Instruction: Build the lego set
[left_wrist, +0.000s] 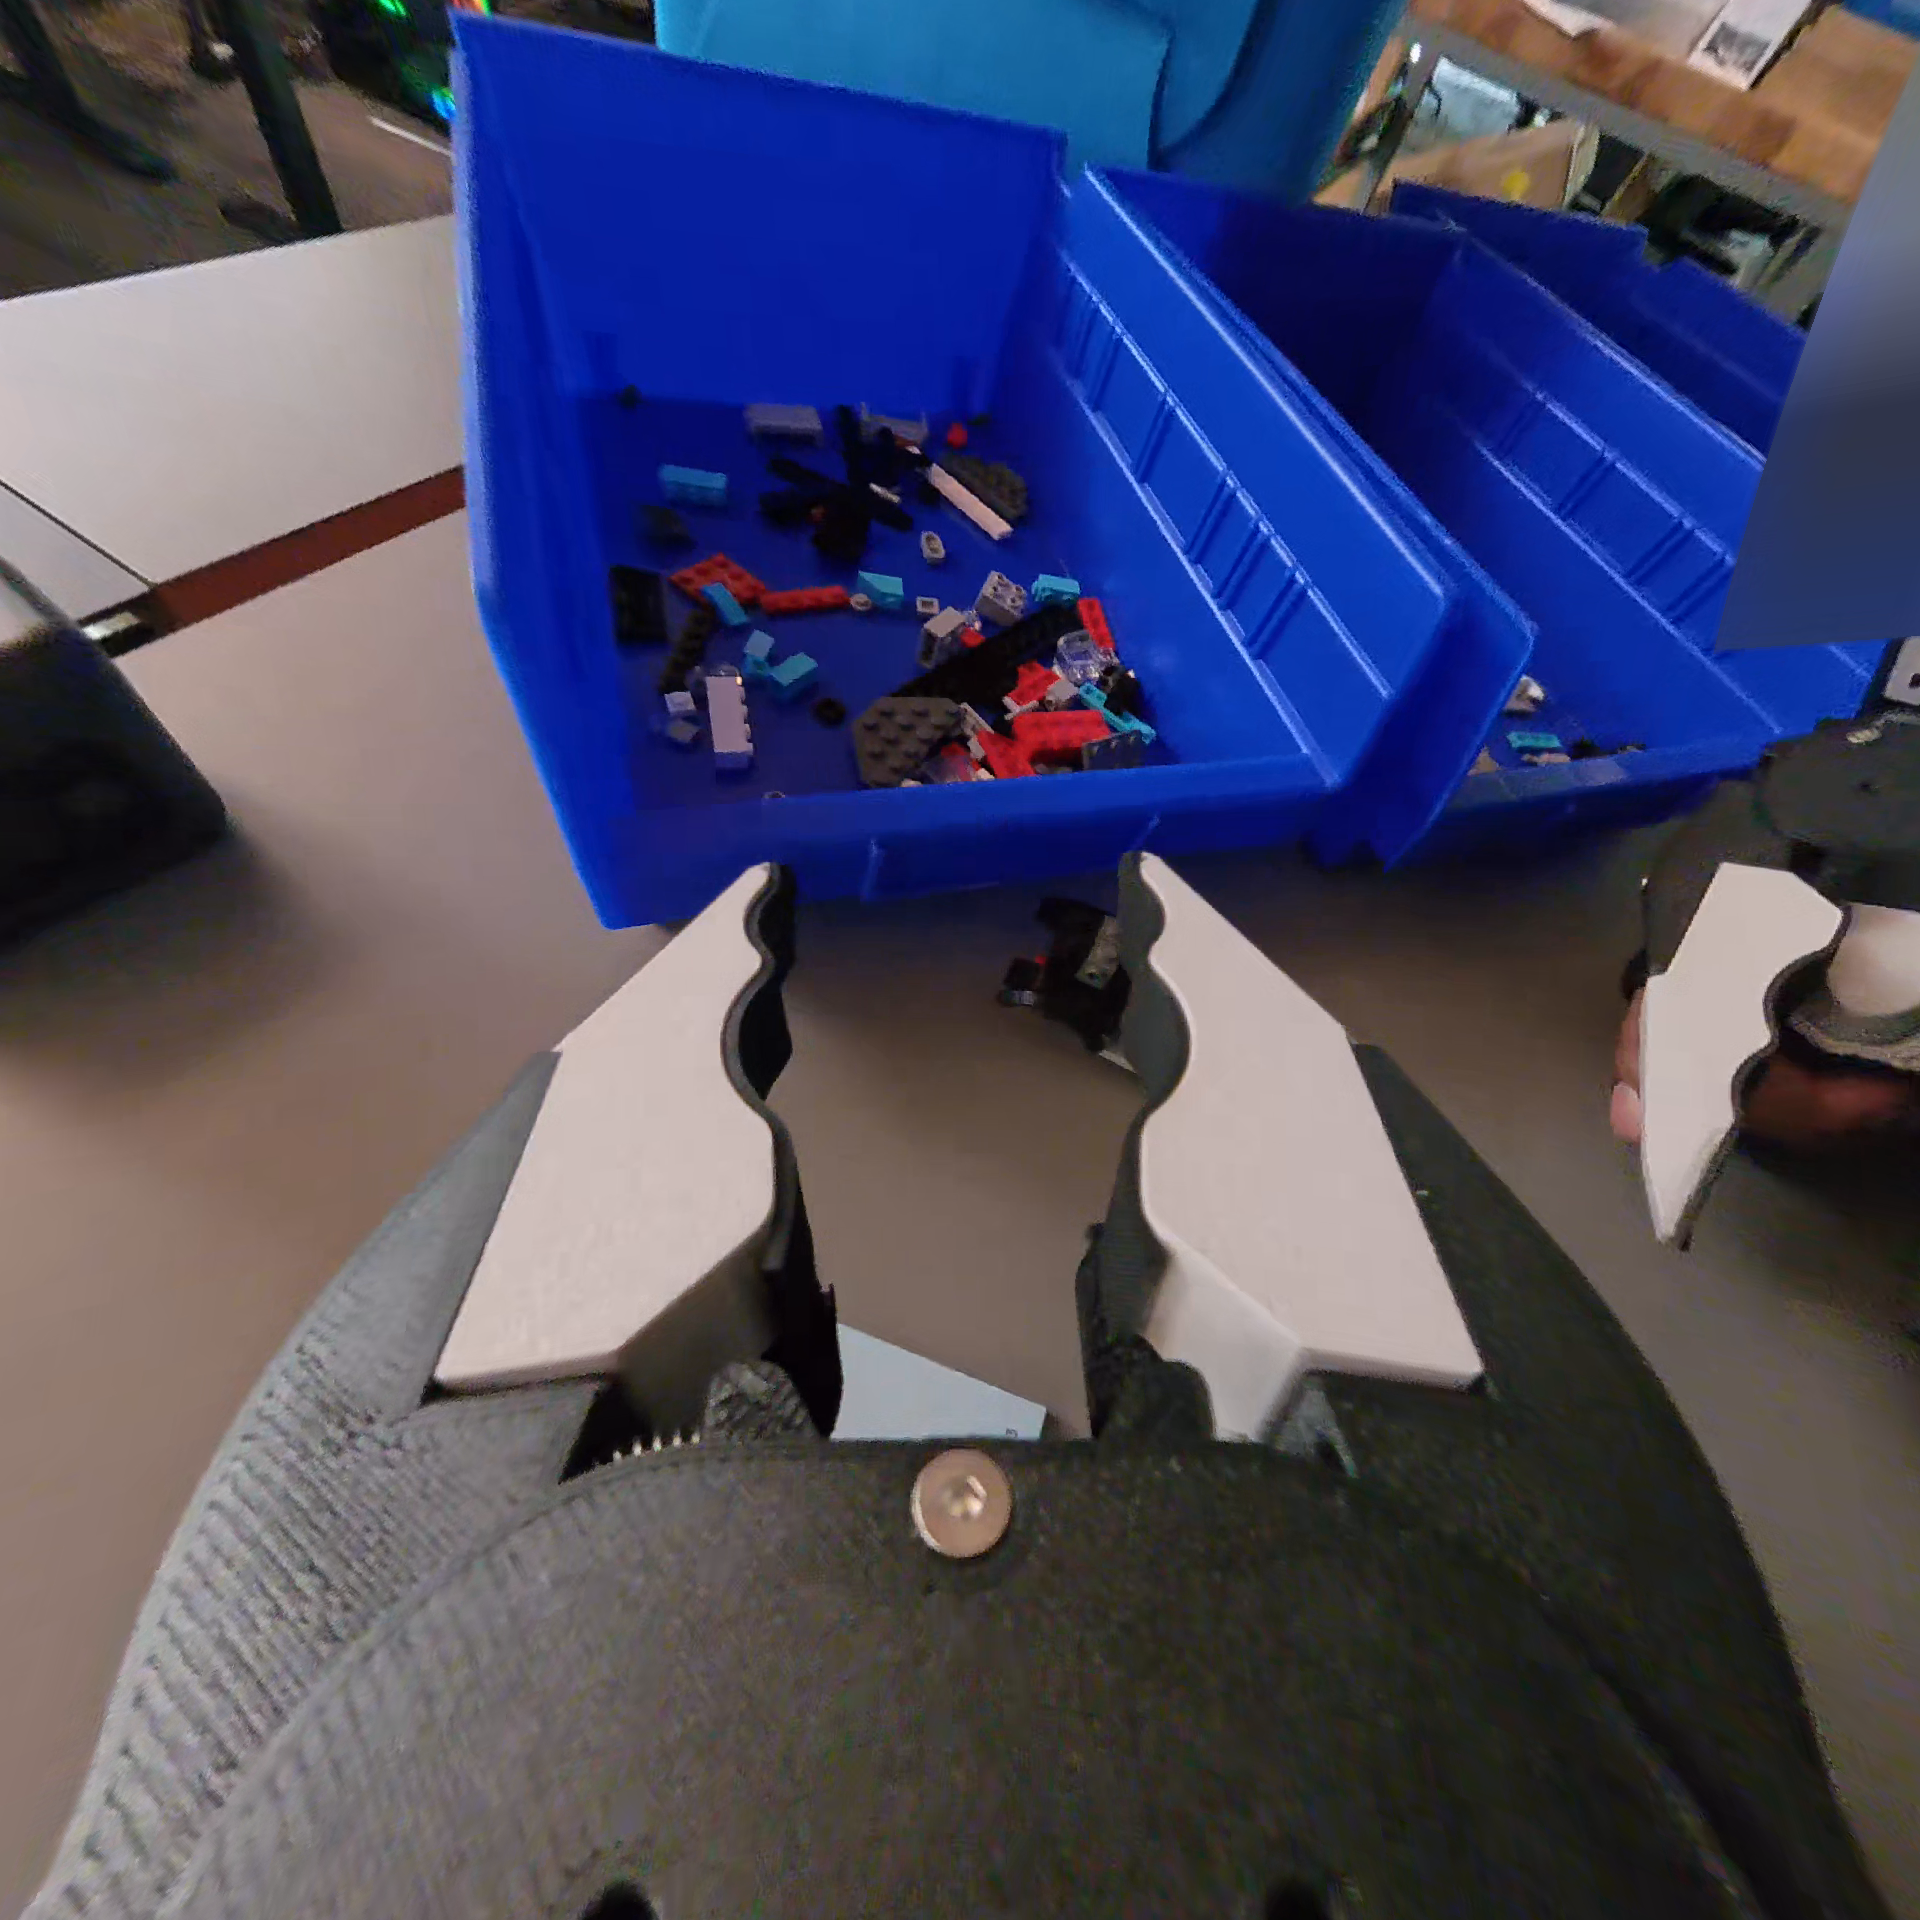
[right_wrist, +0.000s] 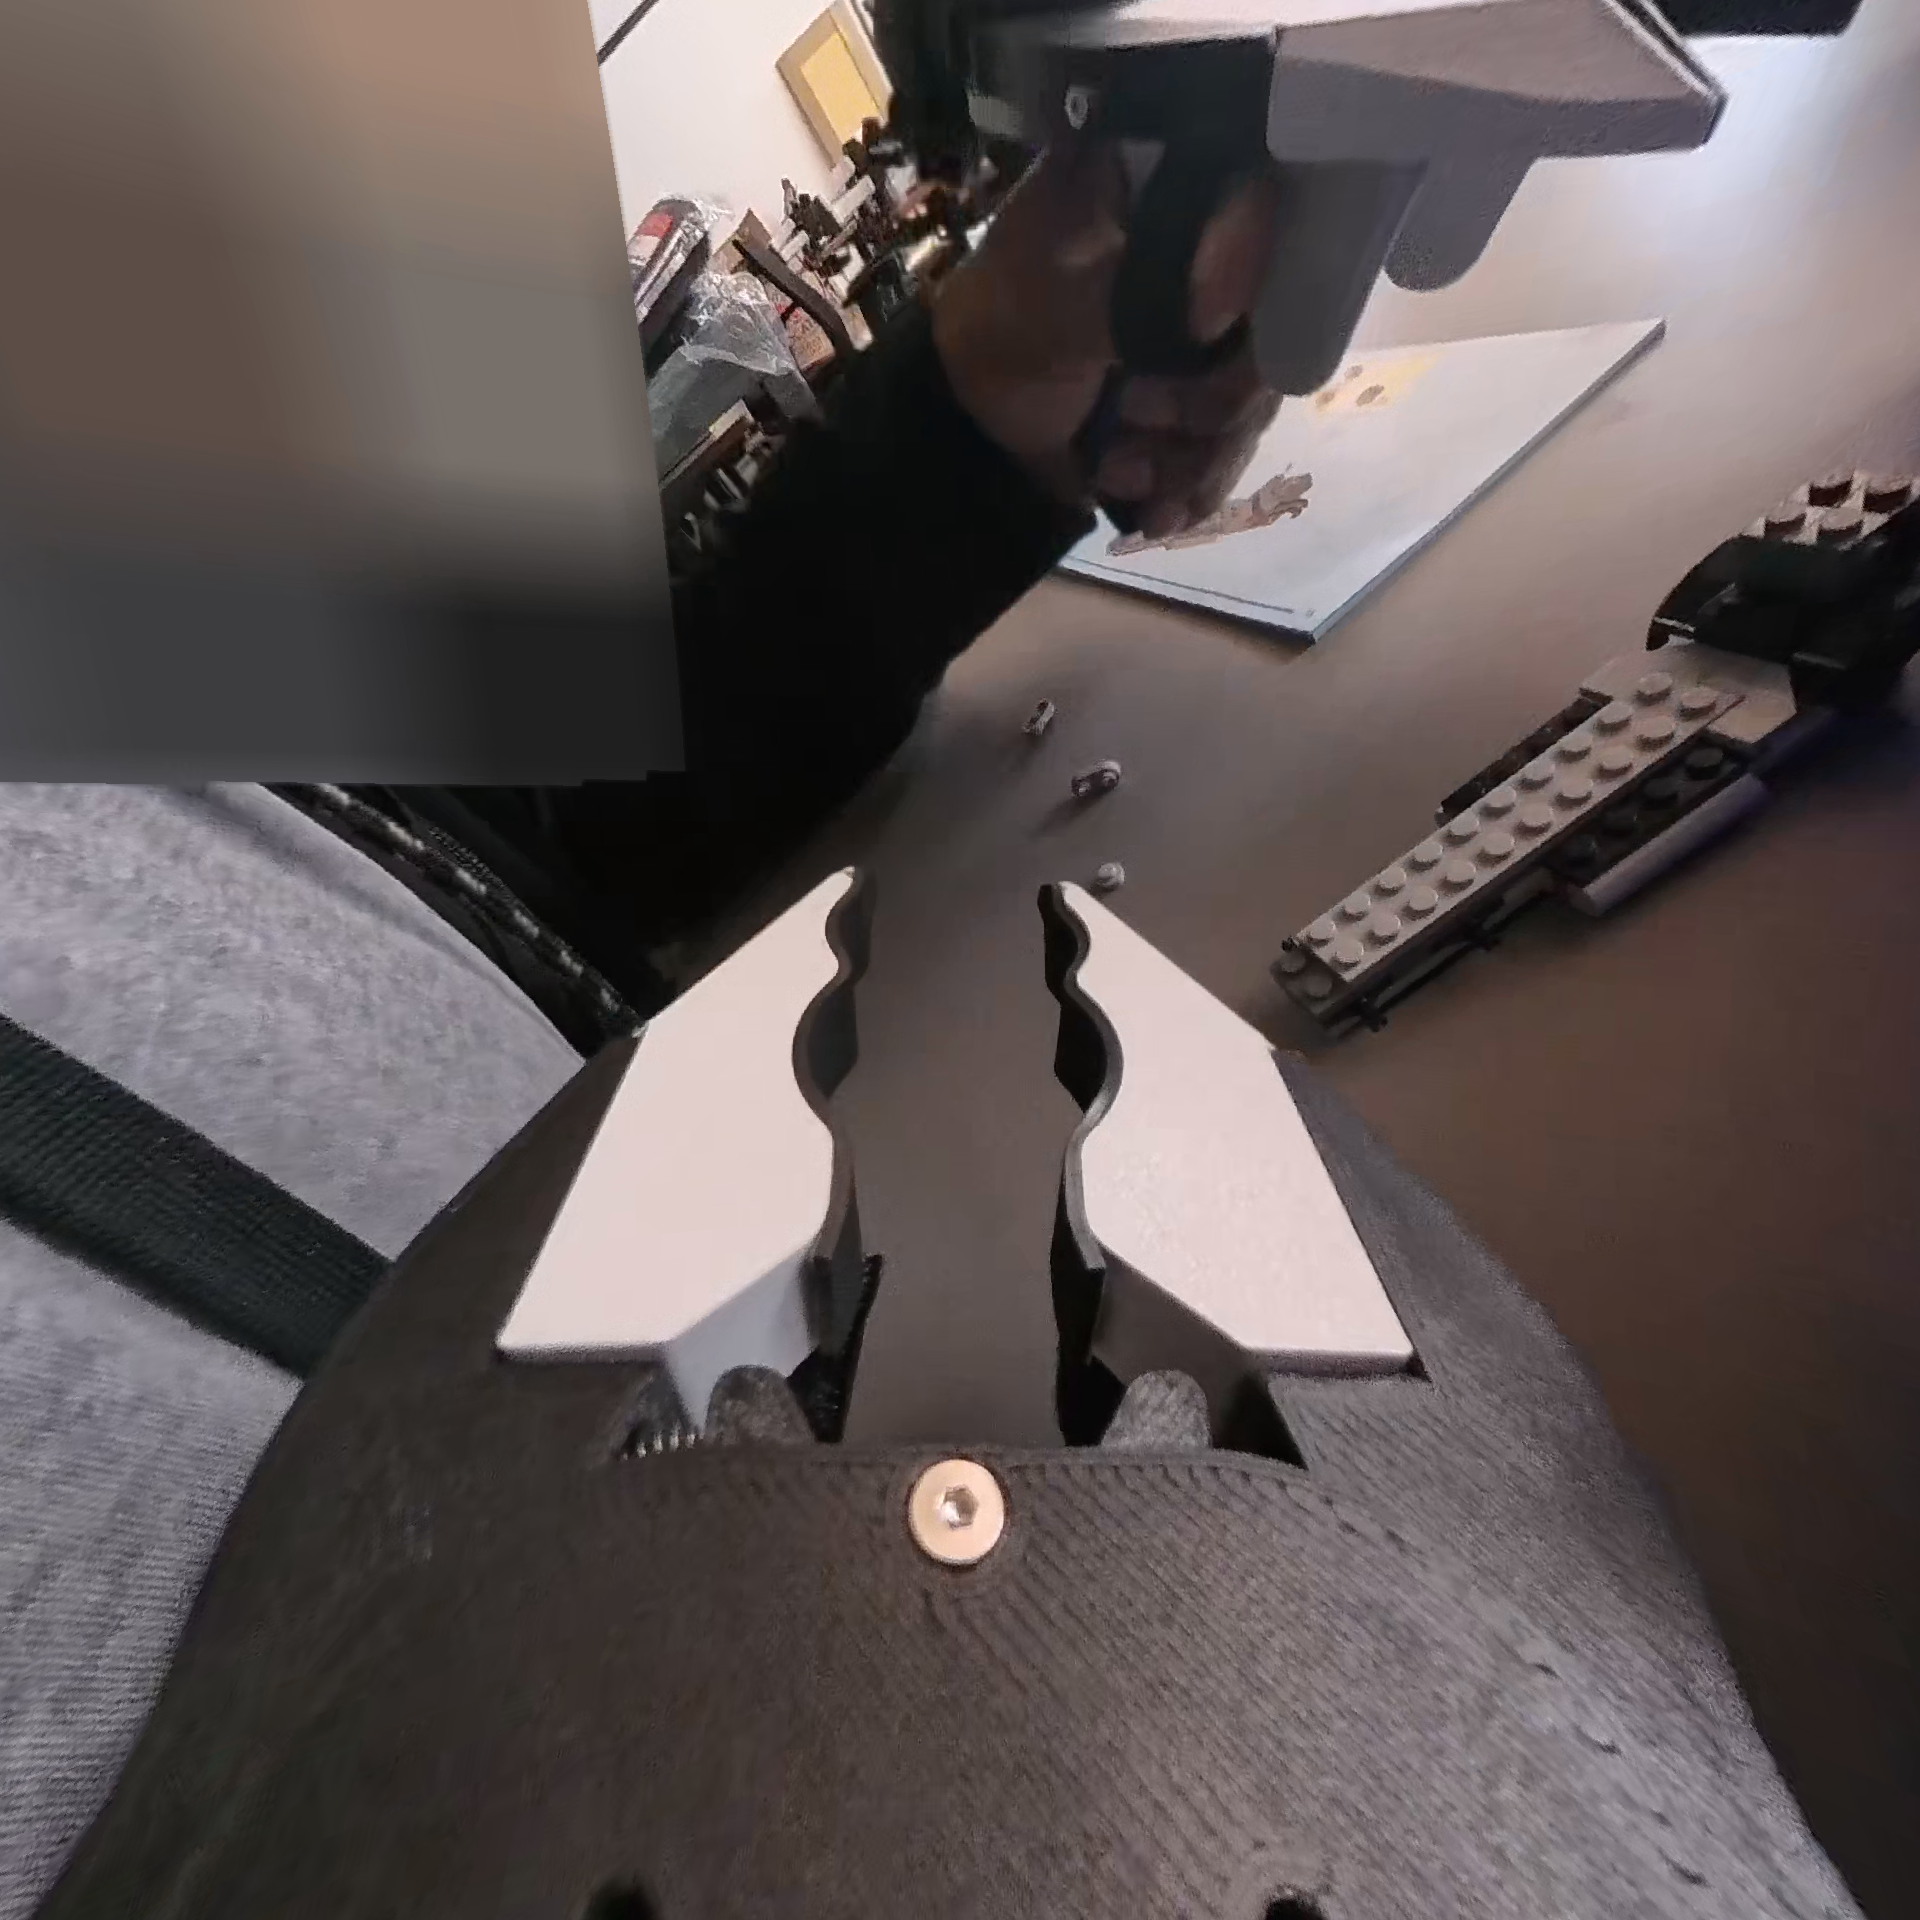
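Partial grey-and-black model (right_wrist: 1538, 831) lies on the table; many bricks remain in the blue bin (left_wrist: 831, 623). Left gripper (left_wrist: 956, 883) and right gripper (right_wrist: 951, 894): jaws spread, empty.

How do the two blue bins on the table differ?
The nearer blue bin holds a dense scatter of black, red, teal and grey bricks; the second blue bin beside it shows only a few small pieces. The nearer bin faces the left gripper directly; the second sits off to the right. Both are open-topped blue plastic.
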